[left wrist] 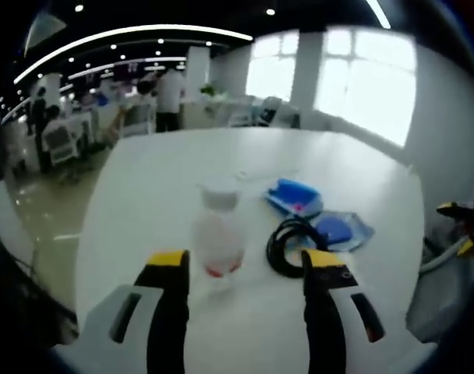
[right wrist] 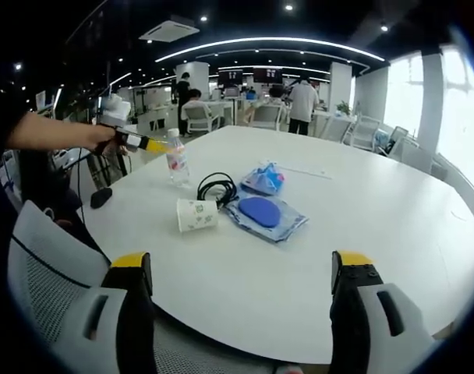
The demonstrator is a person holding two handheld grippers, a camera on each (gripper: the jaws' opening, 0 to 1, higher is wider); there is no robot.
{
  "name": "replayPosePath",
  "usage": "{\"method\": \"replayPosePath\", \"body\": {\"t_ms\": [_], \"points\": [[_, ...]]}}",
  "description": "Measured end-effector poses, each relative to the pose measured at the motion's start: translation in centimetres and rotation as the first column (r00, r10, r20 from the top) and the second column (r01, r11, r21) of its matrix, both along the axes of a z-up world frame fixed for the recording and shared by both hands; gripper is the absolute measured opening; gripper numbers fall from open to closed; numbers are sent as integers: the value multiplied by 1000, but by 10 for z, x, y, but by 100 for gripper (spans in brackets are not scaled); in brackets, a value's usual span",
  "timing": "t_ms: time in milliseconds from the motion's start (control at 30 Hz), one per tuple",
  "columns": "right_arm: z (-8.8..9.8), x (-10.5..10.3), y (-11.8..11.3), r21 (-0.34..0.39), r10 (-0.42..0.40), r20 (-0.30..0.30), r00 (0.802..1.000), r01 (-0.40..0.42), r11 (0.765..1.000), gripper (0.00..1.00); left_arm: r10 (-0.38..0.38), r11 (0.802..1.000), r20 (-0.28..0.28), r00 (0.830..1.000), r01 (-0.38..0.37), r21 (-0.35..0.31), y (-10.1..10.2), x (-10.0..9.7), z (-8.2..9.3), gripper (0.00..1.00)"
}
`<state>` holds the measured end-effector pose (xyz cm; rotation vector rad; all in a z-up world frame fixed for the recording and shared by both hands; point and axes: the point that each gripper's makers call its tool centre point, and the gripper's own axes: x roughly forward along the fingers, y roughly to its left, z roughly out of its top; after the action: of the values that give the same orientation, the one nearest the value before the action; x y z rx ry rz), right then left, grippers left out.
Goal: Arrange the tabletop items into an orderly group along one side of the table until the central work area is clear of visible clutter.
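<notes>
Left gripper (left wrist: 246, 269): I am holding my jaws spread wide, gripping nothing; the bottle is standing just ahead, between the yellow tips, untouched.
Right gripper (right wrist: 241, 269): I am holding my jaws spread wide and empty, hovering off the desk's near edge.
Desk (right wrist: 354, 202): white and round-edged, carrying all the items in its left half as the right gripper view shows it.
Bottle (left wrist: 217, 234): clear plastic, upright, standing nearest the desk's left edge.
Cable (left wrist: 291, 243): black coil, lying just beside the bottle.
Paper cup (right wrist: 196, 215): lying on its side, near the cable.
Blue pad in clear wrap (right wrist: 262, 213): lying flat just beside the cup.
Blue packet (right wrist: 262, 179): lying just behind the pad, toward the desk's middle.
Chair (right wrist: 58, 280): grey mesh, standing at the near edge.
</notes>
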<state>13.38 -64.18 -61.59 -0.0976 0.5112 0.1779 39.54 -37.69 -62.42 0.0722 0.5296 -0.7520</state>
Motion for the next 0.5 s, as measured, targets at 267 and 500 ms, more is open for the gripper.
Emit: {"method": "replayPosePath", "body": {"t_ms": [267,500], "points": [[0,0,6,12,27,-2,1000,-27,1000,96,11,999,25,1000,-10,-31,6,-44,20,61],[3,1,8,18,50,1,999,-50,999,98,5,997,55,998,-1,-80,0,-79,41,63]]}}
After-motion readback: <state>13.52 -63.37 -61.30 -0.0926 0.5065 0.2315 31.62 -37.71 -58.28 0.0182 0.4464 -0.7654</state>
